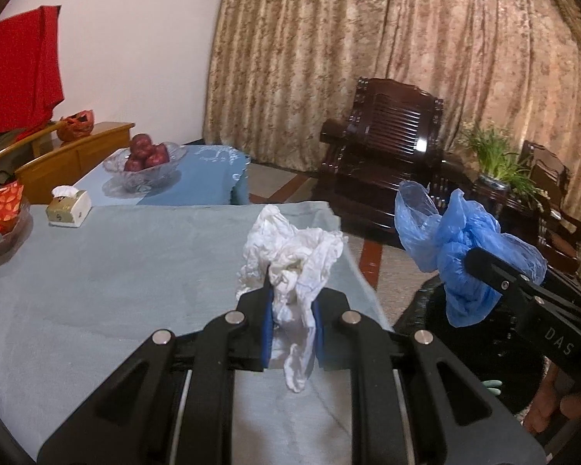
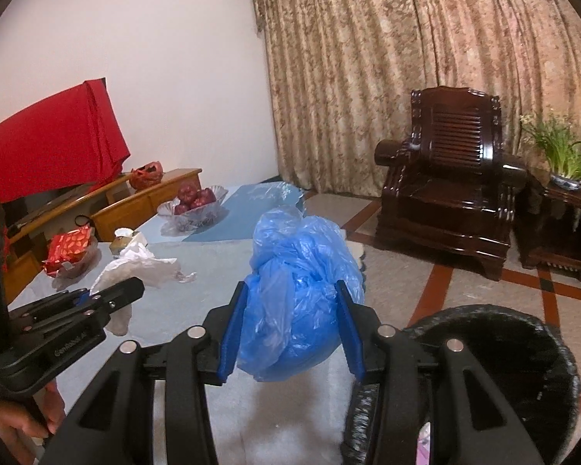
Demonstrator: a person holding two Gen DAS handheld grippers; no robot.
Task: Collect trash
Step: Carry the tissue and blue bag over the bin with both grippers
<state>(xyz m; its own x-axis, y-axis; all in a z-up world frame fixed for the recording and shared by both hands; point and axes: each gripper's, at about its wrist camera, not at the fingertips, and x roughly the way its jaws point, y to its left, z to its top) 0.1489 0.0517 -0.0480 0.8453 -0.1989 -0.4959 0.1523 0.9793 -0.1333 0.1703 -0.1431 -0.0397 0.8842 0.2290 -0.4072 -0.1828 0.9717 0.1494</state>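
- Above the grey-blue tablecloth (image 1: 97,279), your left gripper (image 1: 292,325) is nearly closed, its blue pads clamped on a wad of crumpled white paper (image 1: 294,255) that stands up between the fingers and trails a strip below them.
- At your right side, your right gripper (image 2: 292,329) stands partly open around a bunched blue plastic bag (image 2: 302,271); both blue pads press against its sides, so the bag is gripped and clear of the cloth.
- Seen from the left wrist camera, the same bag hangs from the right gripper's black fingers off the table's right edge, over the dark bin.
- Below and right of your right gripper, a black bin (image 2: 515,364) sits on the floor just beside the table, its dark rim open upward; its contents are too dark to make out.
- Farther back on the table, a tissue box (image 1: 69,207) stands near a glass bowl of red apples (image 1: 145,159), with a red patterned packet (image 1: 0,209) in a clear dish at the left edge.
- Beyond the table, a dark wooden armchair (image 2: 453,178) stands before patterned beige curtains (image 2: 406,58), beside a potted green plant (image 2: 565,155).
- Along the left wall, a red cloth (image 2: 50,135) drapes over a wooden cabinet (image 2: 143,201).
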